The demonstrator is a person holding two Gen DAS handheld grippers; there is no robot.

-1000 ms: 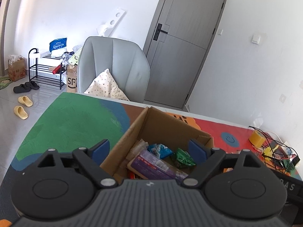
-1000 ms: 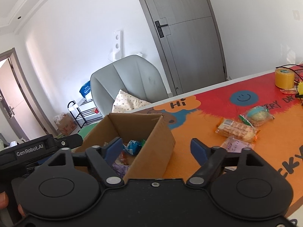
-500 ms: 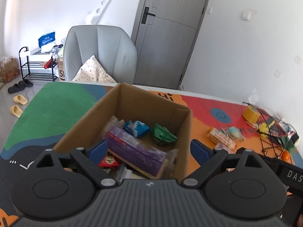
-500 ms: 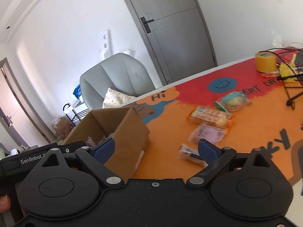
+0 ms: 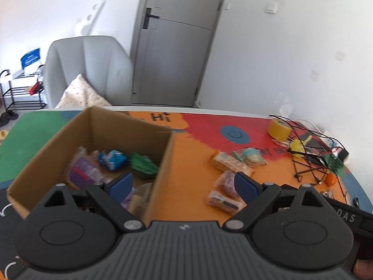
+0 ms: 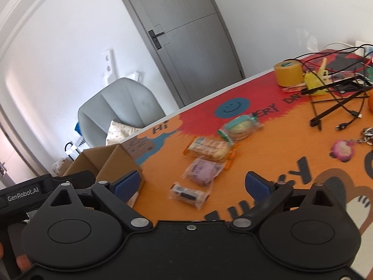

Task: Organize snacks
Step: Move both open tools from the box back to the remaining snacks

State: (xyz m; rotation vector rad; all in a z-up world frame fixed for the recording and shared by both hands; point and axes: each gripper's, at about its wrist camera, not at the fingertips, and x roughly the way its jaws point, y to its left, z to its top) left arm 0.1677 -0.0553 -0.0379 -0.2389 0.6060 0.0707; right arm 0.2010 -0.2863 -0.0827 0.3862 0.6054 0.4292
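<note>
A brown cardboard box (image 5: 130, 128) on the colourful mat holds a blue packet (image 5: 112, 159), a green packet (image 5: 143, 168) and a purple pack (image 5: 84, 175). My left gripper (image 5: 184, 185) hovers open over the box's right wall, holding nothing. To the right of the box lie loose snacks: a biscuit pack (image 6: 207, 149), a round cake in a green wrapper (image 6: 240, 126), a purple bun (image 6: 202, 171) and a dark bar (image 6: 188, 194). My right gripper (image 6: 193, 184) hangs above the dark bar. Its jaws are opening, and nothing is gripped between them.
A yellow tape roll (image 6: 288, 73), tangled black cables (image 6: 338, 93) and a pink keychain (image 6: 341, 150) crowd the right end of the table. A grey chair (image 5: 88, 70) stands behind the far table edge. The left gripper's body (image 6: 23, 196) shows at the right wrist view's left edge.
Both grippers have swung right, away from the box and toward the loose snacks. The right gripper's jaws have spread wider. The left jaws look the same.
</note>
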